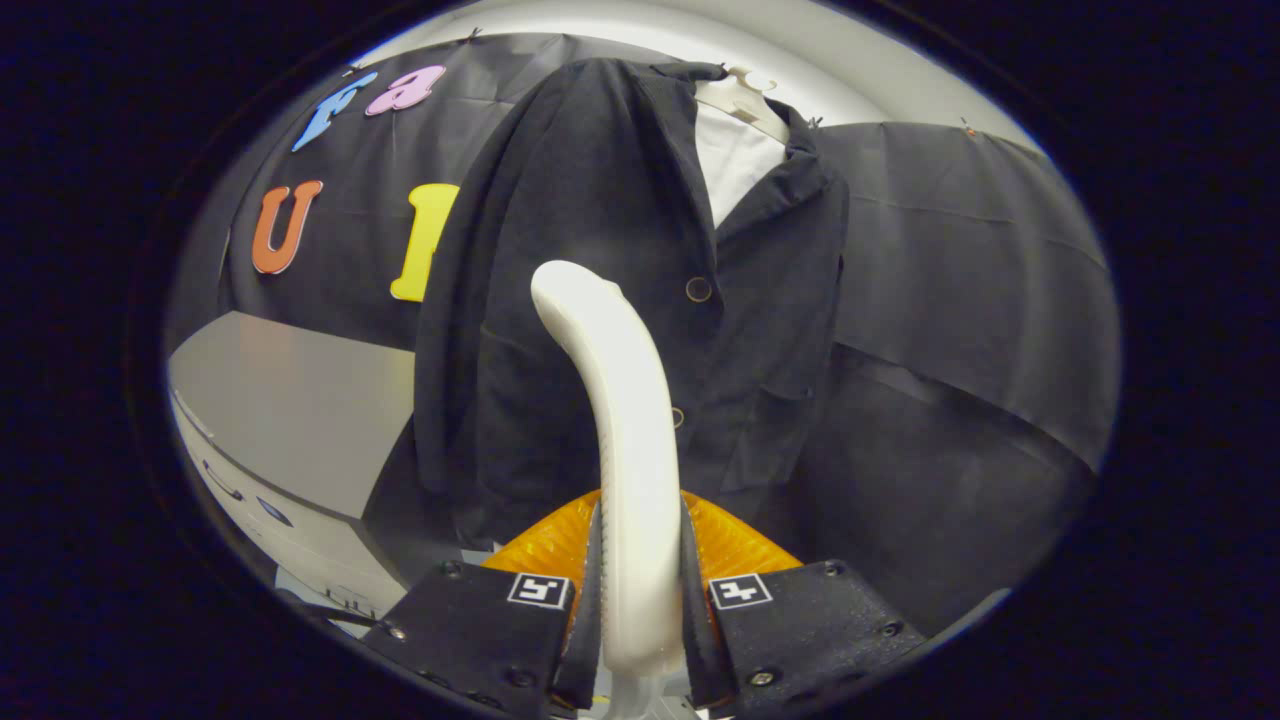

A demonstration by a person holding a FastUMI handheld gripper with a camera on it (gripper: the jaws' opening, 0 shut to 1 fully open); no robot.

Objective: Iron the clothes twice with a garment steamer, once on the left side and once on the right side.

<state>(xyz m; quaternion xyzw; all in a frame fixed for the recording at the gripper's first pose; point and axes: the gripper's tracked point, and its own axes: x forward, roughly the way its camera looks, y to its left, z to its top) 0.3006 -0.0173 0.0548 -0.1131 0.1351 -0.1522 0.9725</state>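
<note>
My tool clamped on white steamer handle, both fingers pressing its sides. Handle rises between fingers, curves up toward dark jacket. Amber translucent steamer body sits just beyond fingers, behind handle. I see jacket hanging on white hanger against booth wall, white shirt inside its open collar, two buttons on front placket. Grey tabletop left of jacket, near its sleeve.
</note>
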